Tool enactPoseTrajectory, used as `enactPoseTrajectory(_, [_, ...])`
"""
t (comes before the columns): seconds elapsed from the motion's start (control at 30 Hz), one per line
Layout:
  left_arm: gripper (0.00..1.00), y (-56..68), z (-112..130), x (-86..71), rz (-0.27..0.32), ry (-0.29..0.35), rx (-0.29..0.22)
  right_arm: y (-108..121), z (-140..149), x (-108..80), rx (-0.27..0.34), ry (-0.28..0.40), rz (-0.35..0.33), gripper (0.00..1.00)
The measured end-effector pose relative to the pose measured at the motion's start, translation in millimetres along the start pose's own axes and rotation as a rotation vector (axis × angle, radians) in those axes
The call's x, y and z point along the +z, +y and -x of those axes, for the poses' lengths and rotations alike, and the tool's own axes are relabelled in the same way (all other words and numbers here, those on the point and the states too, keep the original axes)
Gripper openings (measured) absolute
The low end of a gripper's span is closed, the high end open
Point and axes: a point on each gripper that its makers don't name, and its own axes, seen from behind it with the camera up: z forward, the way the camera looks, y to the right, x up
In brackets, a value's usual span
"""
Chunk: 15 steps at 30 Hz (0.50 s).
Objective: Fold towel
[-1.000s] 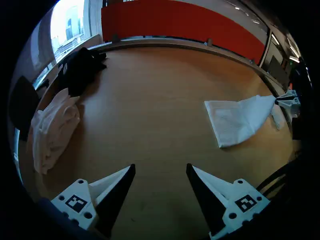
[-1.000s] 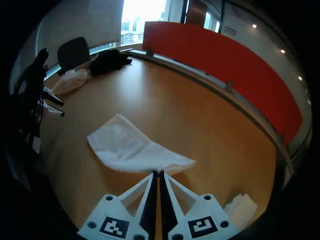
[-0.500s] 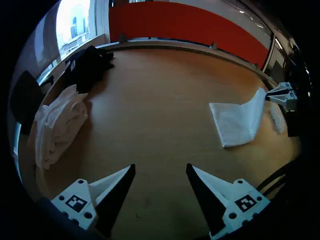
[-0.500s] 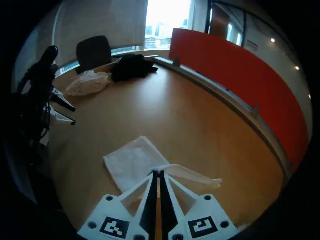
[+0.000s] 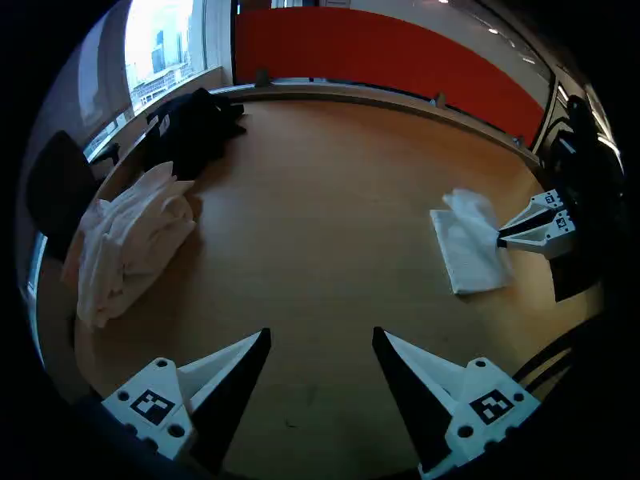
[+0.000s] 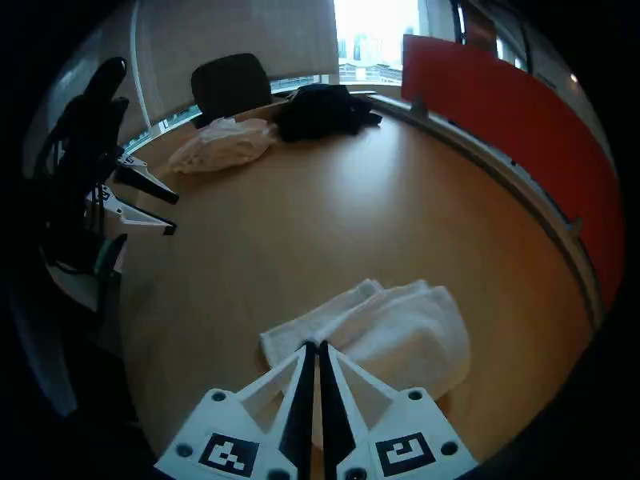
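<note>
Looking across a broad wooden table (image 5: 320, 200) spreading through the middle of both views. Tracing a long red partition (image 5: 384, 56) running along the table's far edge at the top of the left gripper view and curving down the right side of the right gripper view. Passing a dark chair (image 6: 232, 80) standing behind the table, upper left of centre in the right gripper view. Finding a heap of white cloth (image 5: 128, 240) lying at the left of the left gripper view, just beside a black garment (image 5: 192, 132) bunching above it toward the upper left. Finding the towel (image 6: 392, 328) lying on the table at the lower centre right of the right gripper view, doubling over itself in soft rounded folds. Showing the left gripper (image 5: 320, 332) spreading wide at the bottom of its own view, gripping nothing, well apart from the towel. Showing the right gripper (image 6: 314, 348) with fingers pressing together at the towel's near edge, apparently pinching a little cloth, though too tight at the tips for being sure.
</note>
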Motion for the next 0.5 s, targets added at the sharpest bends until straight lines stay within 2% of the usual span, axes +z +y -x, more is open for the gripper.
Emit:
enactPoseTrajectory(0.4, [0.94, -2.8, 1.7, 0.4, -0.005, -0.003, -0.004, -2.6, 3.8, 3.3, 0.024, 0.0, -0.015, 0.07])
enactPoseTrajectory(0.5, [0.94, -2.2, 1.9, 0.9, -0.006, -0.004, -0.003, -3.9, 3.4, 2.8, 0.03, 0.006, -0.02, 0.15])
